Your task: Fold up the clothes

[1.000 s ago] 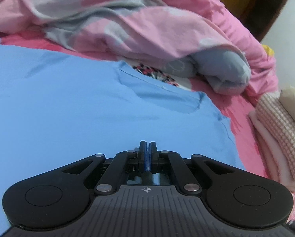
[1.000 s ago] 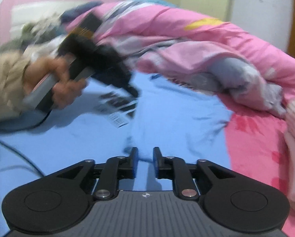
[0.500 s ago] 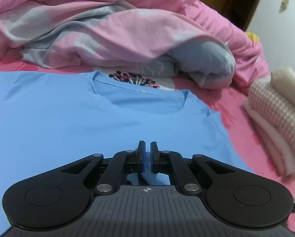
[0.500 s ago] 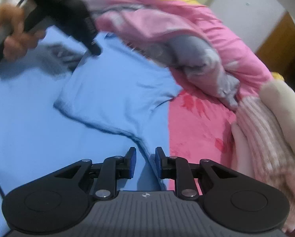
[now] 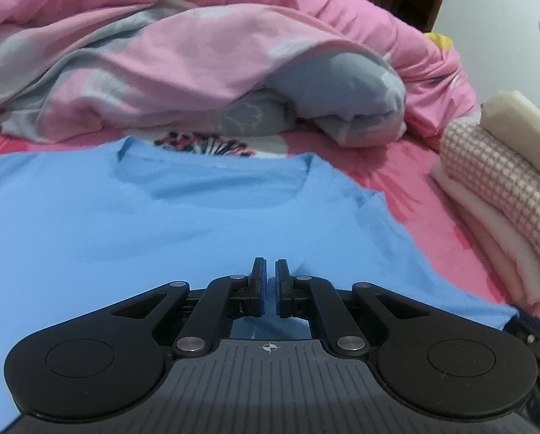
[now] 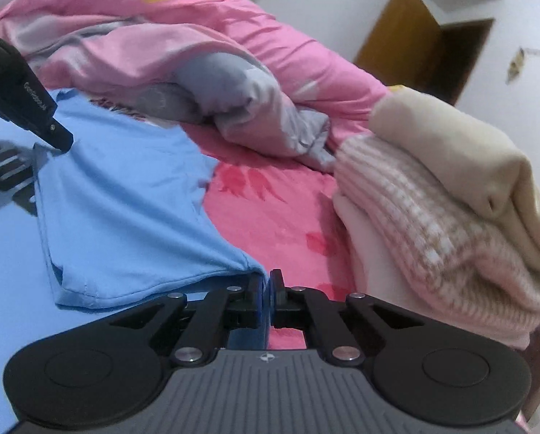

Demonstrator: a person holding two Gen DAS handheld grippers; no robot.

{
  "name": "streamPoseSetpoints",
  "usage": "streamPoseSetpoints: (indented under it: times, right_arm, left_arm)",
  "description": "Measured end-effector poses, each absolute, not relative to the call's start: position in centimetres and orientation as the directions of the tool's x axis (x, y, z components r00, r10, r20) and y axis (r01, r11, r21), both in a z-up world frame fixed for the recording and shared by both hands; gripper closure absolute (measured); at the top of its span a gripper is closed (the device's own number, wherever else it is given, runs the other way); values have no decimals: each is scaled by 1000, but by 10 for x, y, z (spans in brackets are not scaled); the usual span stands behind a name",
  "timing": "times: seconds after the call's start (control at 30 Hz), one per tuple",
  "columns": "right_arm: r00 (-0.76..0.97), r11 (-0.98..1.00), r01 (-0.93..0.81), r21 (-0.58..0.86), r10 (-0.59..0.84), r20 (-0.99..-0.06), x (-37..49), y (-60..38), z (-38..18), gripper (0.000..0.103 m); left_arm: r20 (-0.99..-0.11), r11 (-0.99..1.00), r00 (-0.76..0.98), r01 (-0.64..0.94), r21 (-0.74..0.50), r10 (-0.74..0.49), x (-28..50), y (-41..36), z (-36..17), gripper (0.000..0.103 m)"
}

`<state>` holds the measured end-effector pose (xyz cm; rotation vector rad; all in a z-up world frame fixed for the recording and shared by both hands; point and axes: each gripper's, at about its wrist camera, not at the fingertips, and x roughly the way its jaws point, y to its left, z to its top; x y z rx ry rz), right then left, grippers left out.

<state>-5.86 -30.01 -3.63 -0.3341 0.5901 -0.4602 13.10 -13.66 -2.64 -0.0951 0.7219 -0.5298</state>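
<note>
A blue T-shirt (image 5: 125, 235) lies spread on the bed, its neckline toward the quilt. My left gripper (image 5: 268, 271) rests on the chest area below the collar. Its pads are nearly together and pinch a small pucker of the cloth. In the right wrist view that left gripper (image 6: 58, 141) sits at the top of a crease in the T-shirt (image 6: 125, 199), beside a dark print (image 6: 5, 177). My right gripper (image 6: 267, 278) is shut on the corner of the sleeve hem, which lifts slightly off the sheet. The right gripper (image 5: 527, 325) shows at the sleeve tip in the left wrist view.
A bunched pink and grey quilt (image 5: 197, 54) lies just beyond the collar. A stack of folded clothes (image 6: 433, 199), beige over pink check, stands right of the sleeve. Pink sheet (image 6: 277, 209) shows between shirt and stack. A brown door (image 6: 414, 36) is behind.
My right gripper swung right from the middle of the shirt to the sleeve edge and closed on the hem. The left gripper's view levelled out and the collar came to face it.
</note>
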Motion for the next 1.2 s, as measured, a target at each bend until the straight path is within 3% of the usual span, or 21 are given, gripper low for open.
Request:
streamPoseSetpoints:
  times: [0.17,0.33,0.53,0.73,0.87,0.97,1.07,1.2]
  right_arm:
    - [749,862,347,-369,-492,-445,-63,-308,-36,101]
    - [760,876,341,-341,-470,-449,-67,-308,-38,101]
    - [767,898,332,-290,-436,-472,-69,-314,-39,101]
    - [773,907,324,-269,-418,-478,-71,-315,-39,101]
    - [777,912,324,-250,-407,-479,-73,-317,-39,101]
    - [779,914,324,-244,-404,-479,-73,-318,-39,100]
    - [779,914,325,-242,-403,-480,-73,-319,-39,100]
    - [778,915,326,-239,-403,-482,-73,-319,-39,100]
  left_arm:
    - [-615,810,554,518,-273,-562,153,-167,-13,100]
    - [-635,700,381,607,-376,-672,193,-217,-11,98]
    - [-702,647,251,663,-376,-666,223,-273,-17,98]
    - [-765,677,323,710,-193,-557,220,-311,-14,98]
    - [-789,691,344,710,-137,-509,216,-320,-17,99]
    - [-780,712,372,690,-131,-504,215,-316,-17,103]
    - [-757,738,377,645,-199,-533,222,-308,-12,103]
    - [-683,750,436,611,-253,-586,230,-294,4,103]
